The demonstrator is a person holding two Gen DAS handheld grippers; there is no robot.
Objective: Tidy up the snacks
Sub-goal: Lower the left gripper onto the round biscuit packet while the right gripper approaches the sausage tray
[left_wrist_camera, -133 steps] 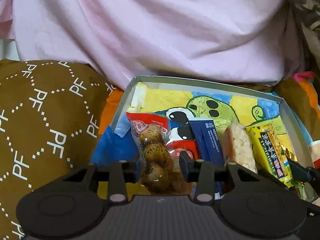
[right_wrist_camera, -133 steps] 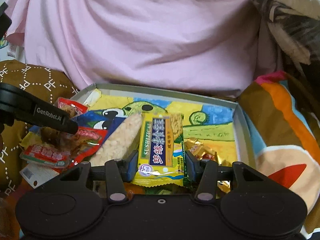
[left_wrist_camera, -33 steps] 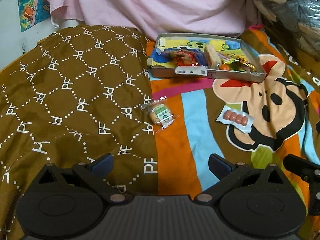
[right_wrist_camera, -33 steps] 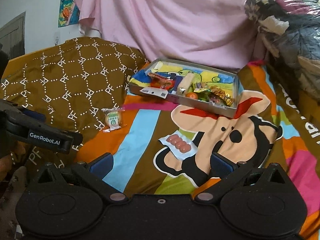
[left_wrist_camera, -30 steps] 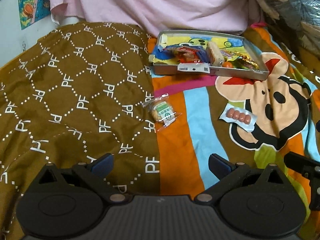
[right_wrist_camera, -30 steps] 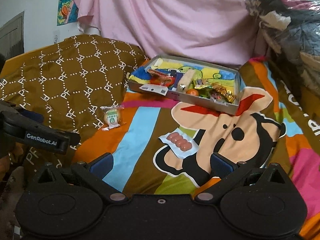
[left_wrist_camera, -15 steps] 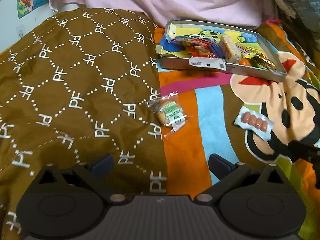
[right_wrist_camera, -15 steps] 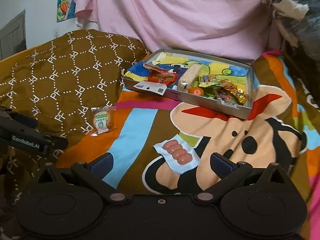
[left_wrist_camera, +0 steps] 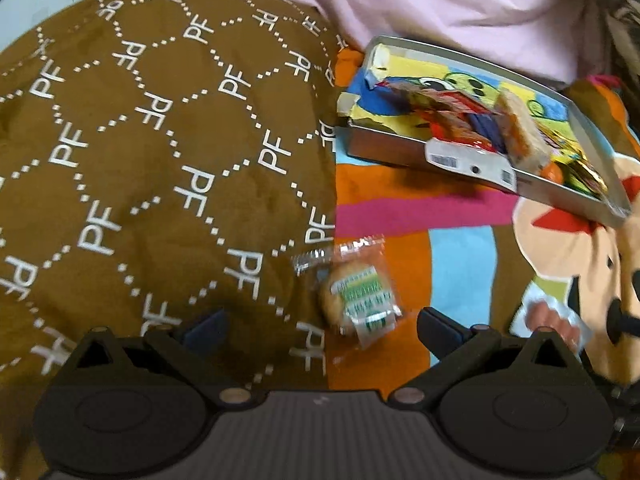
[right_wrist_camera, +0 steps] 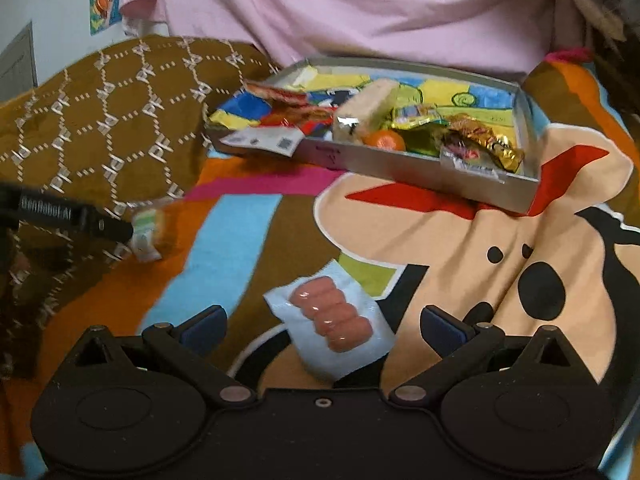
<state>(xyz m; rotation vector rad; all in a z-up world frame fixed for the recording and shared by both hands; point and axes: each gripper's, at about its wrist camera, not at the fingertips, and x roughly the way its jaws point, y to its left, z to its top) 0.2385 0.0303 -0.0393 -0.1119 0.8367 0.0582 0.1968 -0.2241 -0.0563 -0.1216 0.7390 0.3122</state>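
Note:
A wrapped round cookie with a green label [left_wrist_camera: 360, 294] lies on the bedspread just ahead of my open left gripper [left_wrist_camera: 320, 326]; it also shows in the right wrist view [right_wrist_camera: 146, 232]. A white pack of small pink sausages [right_wrist_camera: 332, 320] lies between the open jaws of my right gripper [right_wrist_camera: 322, 326], and shows in the left wrist view [left_wrist_camera: 550, 318]. The grey snack tray [right_wrist_camera: 420, 172], also in the left wrist view [left_wrist_camera: 384, 152], holds several snacks beyond both. Both grippers are empty.
A brown patterned pillow [left_wrist_camera: 140, 140] fills the left side. Pink cloth [right_wrist_camera: 360, 8] hangs behind the tray. The cartoon bedspread [right_wrist_camera: 500, 248] lies under everything. The left gripper's finger [right_wrist_camera: 68, 216] reaches into the right wrist view at left.
Both grippers have left the tray, opened, and moved down and forward; the left now hangs over the cookie, the right over the sausage pack.

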